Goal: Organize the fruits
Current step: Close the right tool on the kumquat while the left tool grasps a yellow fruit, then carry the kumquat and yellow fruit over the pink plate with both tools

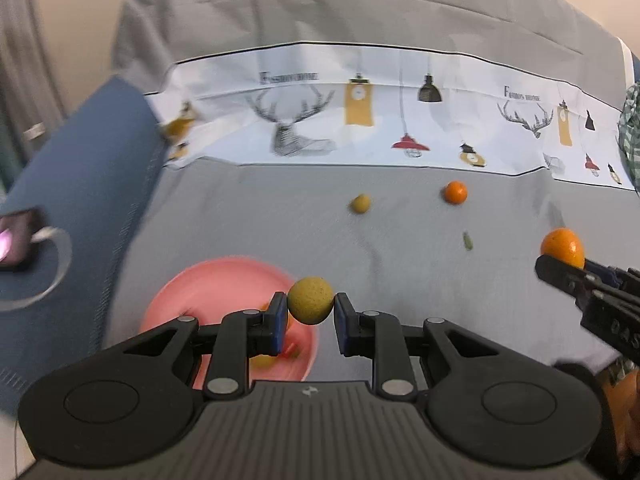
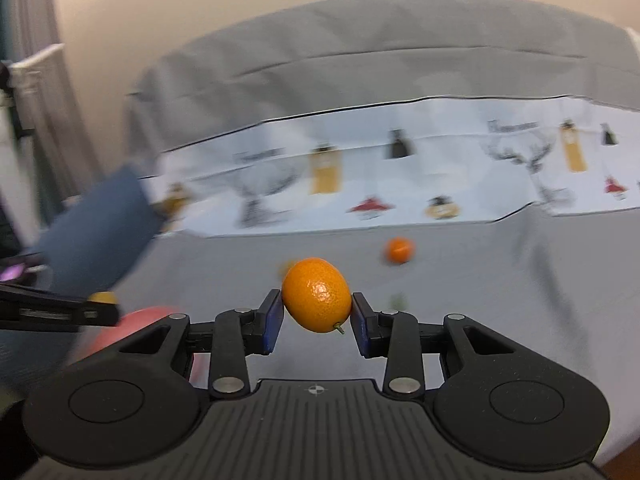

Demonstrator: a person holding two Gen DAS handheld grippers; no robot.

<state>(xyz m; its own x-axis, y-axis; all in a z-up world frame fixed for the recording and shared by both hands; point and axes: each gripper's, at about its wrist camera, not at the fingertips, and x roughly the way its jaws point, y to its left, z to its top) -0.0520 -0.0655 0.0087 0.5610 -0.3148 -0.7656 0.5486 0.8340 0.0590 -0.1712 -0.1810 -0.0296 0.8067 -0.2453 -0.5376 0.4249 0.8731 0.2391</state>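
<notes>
My left gripper [image 1: 311, 312] clamped on round, dull-yellow, speckled fruit [image 1: 310, 300]. My right gripper [image 2: 316, 314] clamped on glossy oval orange kumquat [image 2: 316, 294], stem stub showing.

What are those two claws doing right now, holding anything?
Left gripper: closed on a small yellow-green round fruit.
Right gripper: closed on an orange kumquat.

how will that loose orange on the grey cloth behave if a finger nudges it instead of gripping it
The loose orange looks round and smooth, so it would probably roll away. The grey cloth has wrinkles, which may slow or steer it. It seems small and likely light.
</notes>
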